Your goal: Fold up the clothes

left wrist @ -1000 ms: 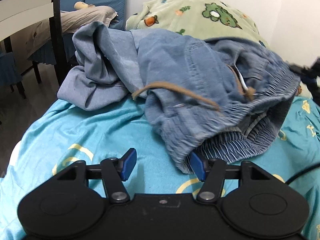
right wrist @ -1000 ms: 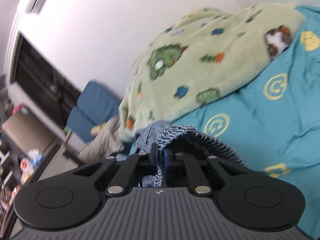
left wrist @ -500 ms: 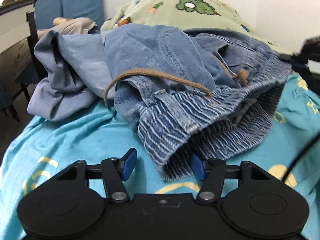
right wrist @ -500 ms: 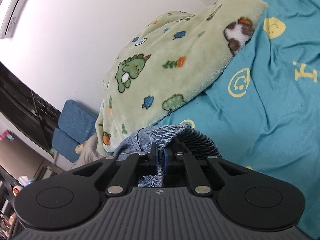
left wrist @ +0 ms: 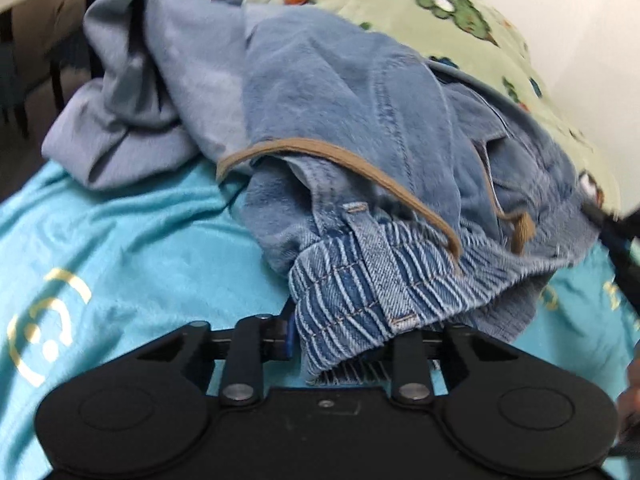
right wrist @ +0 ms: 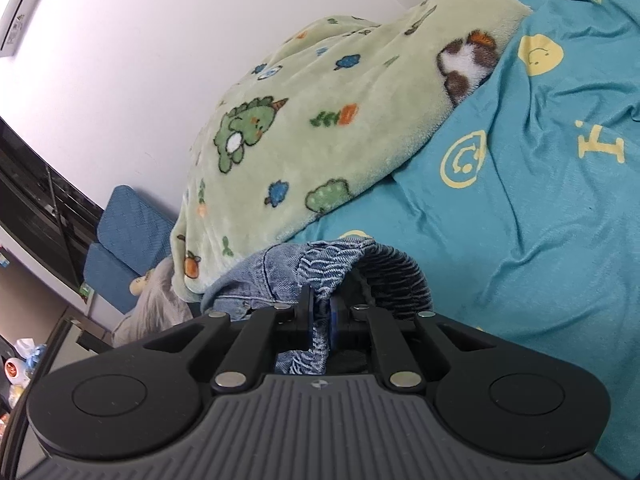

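Note:
Crumpled blue denim trousers [left wrist: 360,128] with an elastic waistband [left wrist: 384,284] and a tan drawstring [left wrist: 340,160] lie heaped on the teal bedsheet [left wrist: 132,240]. My left gripper [left wrist: 340,340] is open, and the near end of the waistband lies between its fingers. My right gripper [right wrist: 320,312] is shut on the far end of the waistband [right wrist: 332,264] and holds it off the bed. It shows as a dark shape at the right edge of the left wrist view [left wrist: 620,248].
A green fleece blanket [right wrist: 320,120] with dinosaur prints is piled against the white wall behind the trousers. The teal sheet [right wrist: 540,200] spreads to the right. Blue chairs [right wrist: 120,240] and dark furniture stand off the bed's left side.
My left gripper has moved forward, so the waistband end now sits between its open fingers. The right gripper still grips the other end and has tilted a little.

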A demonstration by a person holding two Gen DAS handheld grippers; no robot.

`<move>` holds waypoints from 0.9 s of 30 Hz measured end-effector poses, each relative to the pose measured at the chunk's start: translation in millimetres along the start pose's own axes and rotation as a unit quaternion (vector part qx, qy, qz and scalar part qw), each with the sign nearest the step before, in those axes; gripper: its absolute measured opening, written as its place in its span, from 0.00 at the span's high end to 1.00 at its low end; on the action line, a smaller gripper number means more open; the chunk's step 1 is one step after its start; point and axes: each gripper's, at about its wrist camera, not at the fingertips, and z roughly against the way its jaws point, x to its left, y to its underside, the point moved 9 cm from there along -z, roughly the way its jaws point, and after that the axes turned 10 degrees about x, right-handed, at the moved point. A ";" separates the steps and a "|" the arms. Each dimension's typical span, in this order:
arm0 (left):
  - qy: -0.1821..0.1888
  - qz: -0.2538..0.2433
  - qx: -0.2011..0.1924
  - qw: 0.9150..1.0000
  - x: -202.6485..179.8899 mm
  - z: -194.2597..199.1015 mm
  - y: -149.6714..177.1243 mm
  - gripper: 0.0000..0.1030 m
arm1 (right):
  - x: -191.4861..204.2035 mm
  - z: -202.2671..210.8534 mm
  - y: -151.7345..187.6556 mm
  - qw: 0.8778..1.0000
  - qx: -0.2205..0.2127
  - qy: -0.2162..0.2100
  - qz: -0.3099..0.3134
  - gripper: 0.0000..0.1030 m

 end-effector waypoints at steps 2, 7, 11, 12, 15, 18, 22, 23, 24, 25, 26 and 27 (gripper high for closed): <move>0.005 0.013 0.007 1.000 2.2 0.4 -1.3 0.86 | -1.2 -1.5 0.8 1.000 0.002 0.003 -0.001 0.92; 0.021 0.041 0.014 0.999 7.5 1.6 -4.0 0.91 | 0.3 -2.7 2.2 1.000 0.002 0.013 0.009 0.92; 0.027 0.038 0.001 0.999 5.3 8.8 -5.6 0.93 | 10.1 1.9 -0.7 1.000 -0.010 0.012 0.022 0.93; 0.027 0.031 -0.008 0.999 2.9 12.8 -5.5 0.93 | 14.2 3.7 -2.8 0.999 -0.014 0.011 0.027 0.94; 0.035 0.003 -0.055 0.998 -8.7 38.8 0.1 0.93 | 34.4 14.2 -15.8 0.998 -0.032 0.012 0.047 0.94; 0.058 -0.038 -0.111 0.991 -31.2 79.4 10.8 0.93 | 63.8 29.5 -37.4 0.995 -0.053 0.003 0.081 0.94; 0.098 -0.085 -0.167 0.977 -78.1 127.9 28.2 0.93 | 97.2 51.4 -69.6 0.991 -0.070 -0.017 0.114 0.95; 0.105 -0.094 -0.175 0.975 -91.3 132.8 31.1 0.93 | 102.8 55.5 -78.5 0.990 -0.070 -0.021 0.120 0.95; 0.112 -0.102 -0.182 0.972 -104.4 137.7 34.1 0.93 | 106.4 59.1 -88.4 0.989 -0.072 -0.020 0.128 0.95; 0.120 -0.112 -0.189 0.968 -118.5 141.8 37.2 0.93 | 109.7 62.6 -98.7 0.988 -0.073 -0.018 0.137 0.95; 0.129 -0.122 -0.196 0.964 -135.2 143.6 40.8 0.93 | 110.6 66.0 -110.0 0.987 -0.074 -0.017 0.144 0.95; 0.139 -0.132 -0.203 0.960 -151.9 145.5 44.5 0.93 | 109.3 68.7 -120.9 0.986 -0.074 -0.015 0.149 0.95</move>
